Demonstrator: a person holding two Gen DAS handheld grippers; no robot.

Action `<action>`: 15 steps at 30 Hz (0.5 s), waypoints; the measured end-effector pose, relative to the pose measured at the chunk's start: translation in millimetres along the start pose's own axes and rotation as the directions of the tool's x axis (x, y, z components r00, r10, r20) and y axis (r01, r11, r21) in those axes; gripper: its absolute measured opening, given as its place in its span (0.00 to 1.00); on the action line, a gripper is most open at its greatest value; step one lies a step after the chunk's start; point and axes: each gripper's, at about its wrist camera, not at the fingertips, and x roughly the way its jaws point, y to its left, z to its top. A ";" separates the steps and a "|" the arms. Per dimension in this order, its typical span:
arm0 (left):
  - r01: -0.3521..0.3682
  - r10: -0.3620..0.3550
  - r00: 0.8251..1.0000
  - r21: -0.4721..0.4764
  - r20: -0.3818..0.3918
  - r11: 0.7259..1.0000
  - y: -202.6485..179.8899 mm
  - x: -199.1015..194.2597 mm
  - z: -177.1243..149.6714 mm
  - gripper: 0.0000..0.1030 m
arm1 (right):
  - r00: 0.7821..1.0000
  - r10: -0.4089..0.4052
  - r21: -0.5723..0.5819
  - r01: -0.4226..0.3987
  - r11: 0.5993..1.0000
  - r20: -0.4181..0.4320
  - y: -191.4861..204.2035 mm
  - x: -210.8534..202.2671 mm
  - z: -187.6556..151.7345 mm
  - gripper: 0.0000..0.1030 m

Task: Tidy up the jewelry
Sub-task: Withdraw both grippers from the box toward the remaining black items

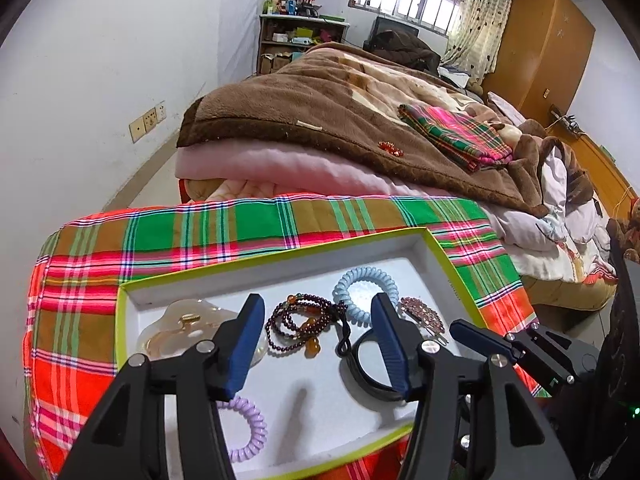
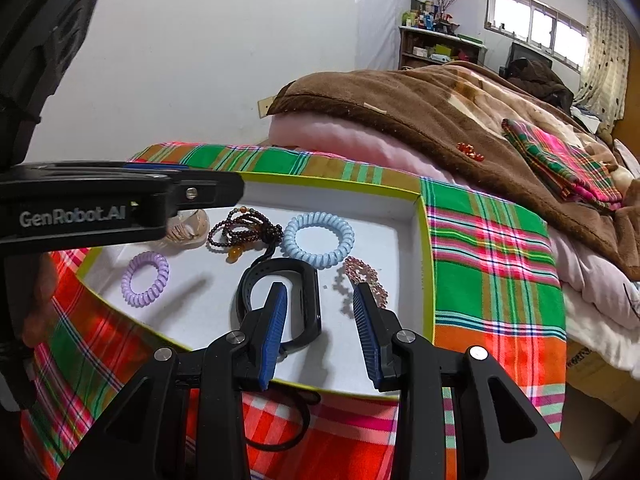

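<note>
A white tray with a lime rim (image 1: 434,242) (image 2: 424,216) sits on a plaid cloth. In it lie a dark bead bracelet (image 1: 298,322) (image 2: 240,228), a light blue coil hair tie (image 1: 366,292) (image 2: 319,240), a purple coil hair tie (image 1: 250,428) (image 2: 145,279), a black wristband (image 1: 366,376) (image 2: 308,296), a pink beaded clip (image 1: 424,314) (image 2: 366,278) and a clear amber piece (image 1: 180,328) (image 2: 190,228). My left gripper (image 1: 318,344) is open above the tray. My right gripper (image 2: 320,320) is open, its left finger over the wristband.
The plaid cloth (image 1: 240,224) (image 2: 488,248) covers the table. Behind it is a bed with a brown blanket (image 1: 320,112) (image 2: 440,104), a folded plaid cloth (image 1: 456,136) and small red beads (image 1: 391,148) (image 2: 470,151). A black loop (image 2: 288,428) lies in front of the tray.
</note>
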 end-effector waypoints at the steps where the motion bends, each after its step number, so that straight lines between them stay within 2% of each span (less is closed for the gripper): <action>1: -0.007 0.007 1.000 0.000 0.011 1.000 -0.9 -4.5 -1.7 0.56 | 1.000 0.007 0.005 -0.007 1.000 0.006 -0.4 -2.7 -0.7 0.34; 15: -0.047 0.046 0.993 0.010 0.108 0.999 -15.5 -61.6 -42.3 0.56 | 0.996 0.016 0.031 -0.019 0.999 0.084 -9.0 -52.2 -20.6 0.34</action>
